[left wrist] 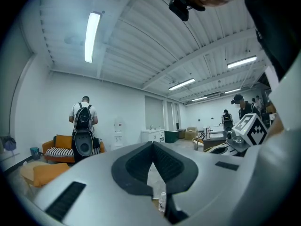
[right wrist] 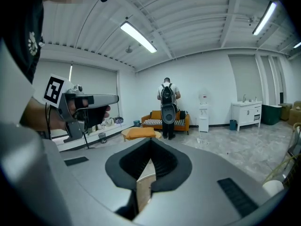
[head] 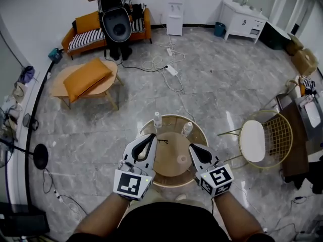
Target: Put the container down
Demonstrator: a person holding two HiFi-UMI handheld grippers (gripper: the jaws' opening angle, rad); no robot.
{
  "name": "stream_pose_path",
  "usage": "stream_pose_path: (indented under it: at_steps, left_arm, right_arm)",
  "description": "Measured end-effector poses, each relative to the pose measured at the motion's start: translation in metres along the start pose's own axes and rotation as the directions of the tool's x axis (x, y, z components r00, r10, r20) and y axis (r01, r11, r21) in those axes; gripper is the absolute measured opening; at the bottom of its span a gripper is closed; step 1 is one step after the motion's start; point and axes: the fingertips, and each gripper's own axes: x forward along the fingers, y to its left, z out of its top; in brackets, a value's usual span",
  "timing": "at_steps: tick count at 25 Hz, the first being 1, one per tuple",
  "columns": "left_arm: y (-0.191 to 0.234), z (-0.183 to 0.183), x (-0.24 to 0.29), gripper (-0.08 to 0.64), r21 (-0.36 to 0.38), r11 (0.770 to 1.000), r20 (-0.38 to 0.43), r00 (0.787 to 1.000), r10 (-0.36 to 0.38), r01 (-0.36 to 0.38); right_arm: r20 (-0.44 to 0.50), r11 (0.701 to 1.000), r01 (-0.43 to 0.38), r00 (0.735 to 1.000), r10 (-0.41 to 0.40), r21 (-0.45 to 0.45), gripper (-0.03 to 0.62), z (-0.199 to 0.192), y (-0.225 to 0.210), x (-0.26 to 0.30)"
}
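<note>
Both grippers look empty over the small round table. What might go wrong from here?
Two bottles stand upright by the table's far rim; a forward sweep of the left gripper or right gripper might tip them off. The small white container sits close beside the right gripper's shut fingers; a nudge may topple it.

The right gripper (right wrist: pixel 151 144) is showing its dark jaws closed tip to tip with nothing between them, a strip of wooden tabletop (right wrist: pixel 143 185) peeking through the gap below. At nine o'clock a hand (right wrist: pixel 47 117) is holding the left gripper (right wrist: pixel 107 102). At twelve o'clock a person wearing a backpack (right wrist: pixel 167 108) is standing before an orange sofa (right wrist: pixel 151 121).
</note>
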Motion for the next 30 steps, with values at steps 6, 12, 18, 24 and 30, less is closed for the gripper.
stream_pose_path:
  at_steps: [6,12,18,24,30]
  left_arm:
    - [-0.012,0.018,-0.012,0.015,0.031,0.999,0.025,1.000,0.018,-0.019]
    - [-0.022,0.034,-0.021,0.015,0.051,0.998,0.045,0.999,0.031,-0.034]
    - [-0.046,0.035,-0.035,0.015,0.061,0.997,0.054,0.997,0.048,-0.052]
    - [-0.062,0.033,-0.051,0.015,0.058,0.995,0.015,0.996,0.085,-0.086]
    - [-0.068,0.039,-0.053,0.015,0.082,0.992,-0.009,0.996,0.093,-0.092]
  right_arm:
    - [0.052,0.999,-0.009,0.999,0.011,-0.040,0.014,0.029,0.003,-0.032]
    - [0.071,0.998,-0.003,0.997,0.007,-0.057,0.012,0.040,0.001,-0.049]
    - [0.087,0.997,-0.015,0.996,0.021,-0.069,0.012,0.036,0.002,-0.074]
    - [0.080,0.996,-0.054,0.995,0.059,-0.067,0.014,0.035,0.008,-0.090]
    - [0.073,0.996,-0.072,0.994,0.076,-0.057,0.014,0.034,0.008,-0.092]
